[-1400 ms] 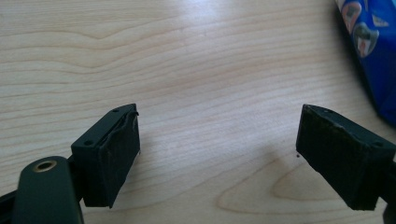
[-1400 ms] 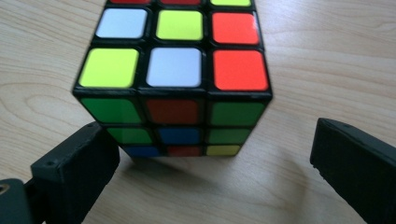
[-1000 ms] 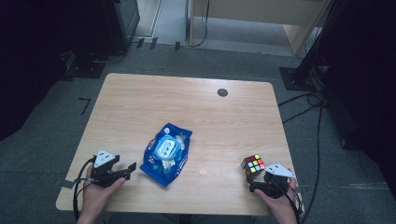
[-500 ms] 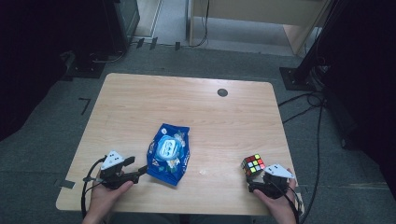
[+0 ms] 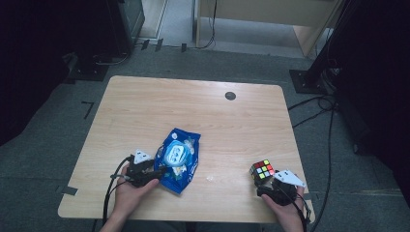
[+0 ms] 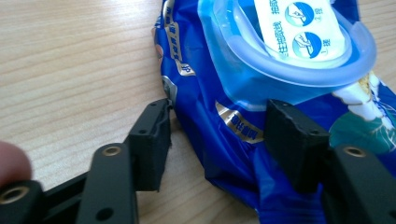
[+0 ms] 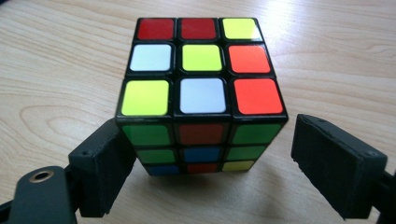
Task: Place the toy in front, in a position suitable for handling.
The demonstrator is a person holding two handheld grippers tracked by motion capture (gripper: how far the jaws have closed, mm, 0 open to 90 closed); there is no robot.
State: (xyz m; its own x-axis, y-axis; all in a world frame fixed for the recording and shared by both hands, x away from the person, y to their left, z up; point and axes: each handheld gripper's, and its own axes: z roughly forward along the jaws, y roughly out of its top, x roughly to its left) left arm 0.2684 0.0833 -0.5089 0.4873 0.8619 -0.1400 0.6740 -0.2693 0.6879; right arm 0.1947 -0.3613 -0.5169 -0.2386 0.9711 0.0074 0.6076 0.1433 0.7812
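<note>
Blue plastic marks the one wipes pack (image 5: 178,159) on your tabletop (image 5: 193,111), lying at lower centre-left of the high view with its pale round lid facing up. One puzzle cube (image 5: 261,170) sits at the lower right of that view, well apart from the pack. That makes two things in play, plus one small dark disc (image 5: 230,95) near the far edge at upper centre.

You have two grippers, one per hand. Your left gripper (image 5: 155,171) sits at the pack's near-left end; in the left gripper view (image 6: 224,135) its two jaws have just been closing, one jaw tip at the pack's edge on the bare wood, the other lying over the blue wrapper below the lid. The pack's corner is between them but not yet pinched, so the grip is still loose.

Your right gripper (image 5: 266,186) is just below the cube; in the right gripper view (image 7: 205,158) its jaws have just been closing around the cube (image 7: 201,93), one against the cube's left side, the other still clear of it, so nothing is clamped
</note>
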